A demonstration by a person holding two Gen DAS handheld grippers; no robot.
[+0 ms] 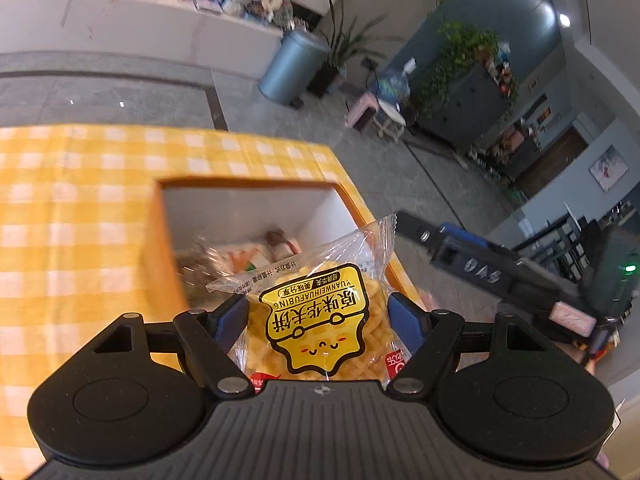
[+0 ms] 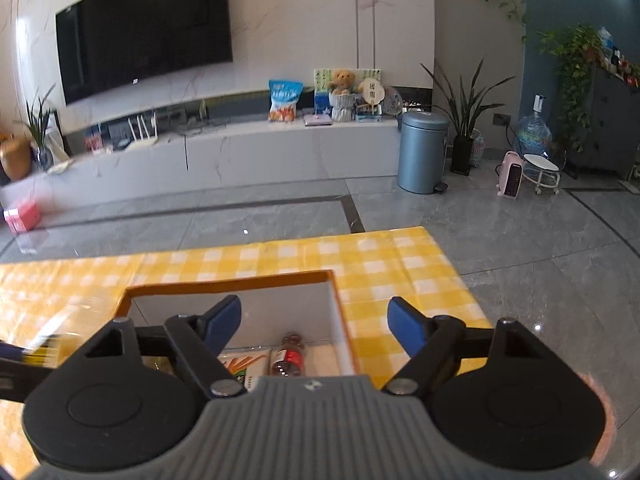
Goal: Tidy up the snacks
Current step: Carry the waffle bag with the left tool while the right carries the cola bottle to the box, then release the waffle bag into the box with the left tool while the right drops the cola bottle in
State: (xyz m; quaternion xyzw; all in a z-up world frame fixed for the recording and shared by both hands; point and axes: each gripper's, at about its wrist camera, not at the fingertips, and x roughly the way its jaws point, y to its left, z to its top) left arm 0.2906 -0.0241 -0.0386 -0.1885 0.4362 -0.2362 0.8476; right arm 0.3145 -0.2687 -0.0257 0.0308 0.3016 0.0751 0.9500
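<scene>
A tabletop (image 2: 400, 264) under a yellow-and-white checked cloth fills the near part of both views, and on it sits an orange box (image 1: 158, 240) with white inner walls, open at the top.

Only the left wrist view shows the waffle-biscuit packet (image 1: 320, 320) — a clear wrapper with a yellow label, clamped between the blue pads of the left tool (image 1: 318, 322) and held over the near right corner of the box. Its far end hides part of the box floor. The same view shows the right tool (image 1: 500, 276) as a dark body at the right, beside the box.

The right wrist view looks down into the box from the near side. The right tool (image 2: 316, 326) has its fingers spread apart with nothing between them. Through the gap, a small dark bottle with a red label (image 2: 290, 356) lies against the right wall, a flat packet with orange sticks printed on it (image 2: 248, 362) just left of it.

Other wrappers at the left of the box are blurred and hard to make out; the tool body cuts off the near end.
</scene>
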